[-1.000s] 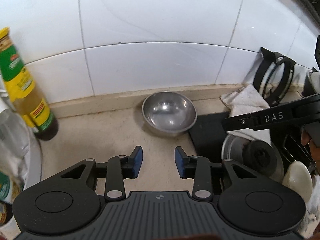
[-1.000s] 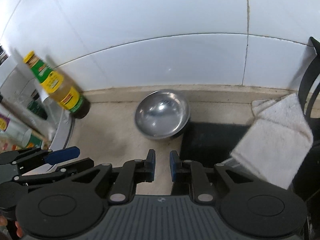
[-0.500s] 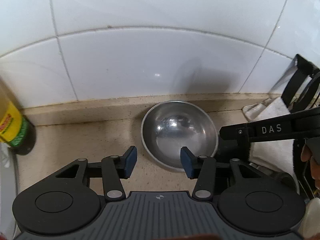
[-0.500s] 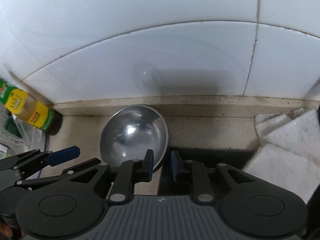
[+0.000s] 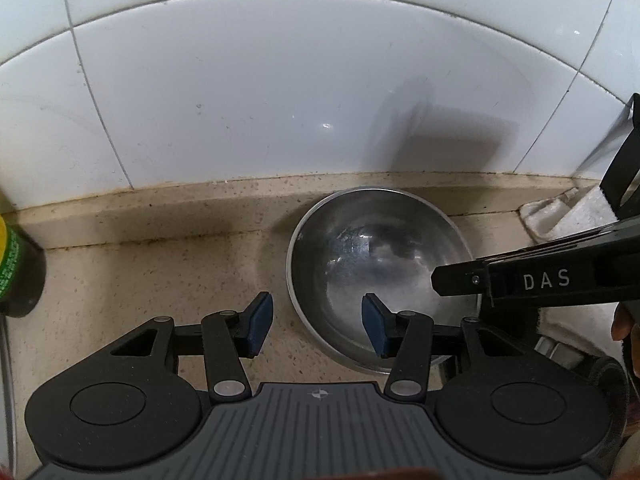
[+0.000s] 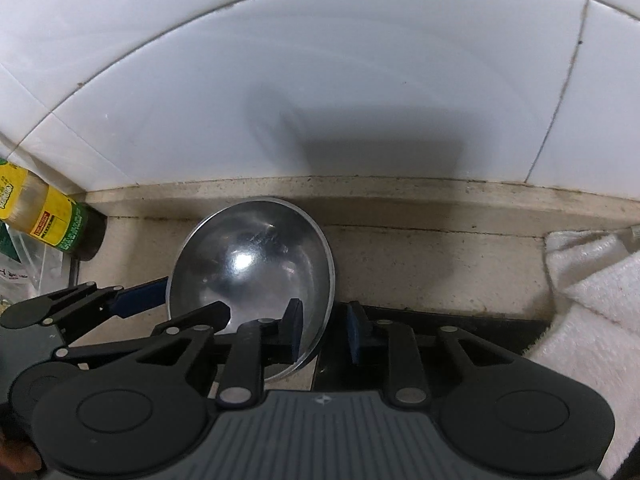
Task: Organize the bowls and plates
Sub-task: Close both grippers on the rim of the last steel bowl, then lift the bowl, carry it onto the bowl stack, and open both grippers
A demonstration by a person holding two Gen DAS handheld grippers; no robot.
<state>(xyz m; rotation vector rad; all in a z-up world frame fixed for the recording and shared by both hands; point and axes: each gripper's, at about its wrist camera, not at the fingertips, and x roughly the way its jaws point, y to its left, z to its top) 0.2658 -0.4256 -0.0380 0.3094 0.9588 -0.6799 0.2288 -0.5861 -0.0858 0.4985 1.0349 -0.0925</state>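
So far nothing looks sorted: the steel bowl (image 5: 380, 276) sits on the tabletop (image 5: 160, 280) close to the tiled wall (image 5: 280, 100), not lifted, with a black mat (image 6: 440, 320) just beside it and a white cloth (image 6: 592, 300) further off. The left tongs (image 5: 316, 322) stand moderately wide, having just been opening, and straddle the bowl's near-left rim, one pad outside and one over the inside, neither pressing. The right tongs (image 6: 323, 330) are narrow but parted, their jaws also just opening, and bracket the bowl's right rim without clamping it. My read is that this is the start of a two-handed pickup; closing on the rim, lifting, and placing the bowl are all left to do. No plates show here. A green-and-yellow bottle (image 6: 52, 216) stands well apart.
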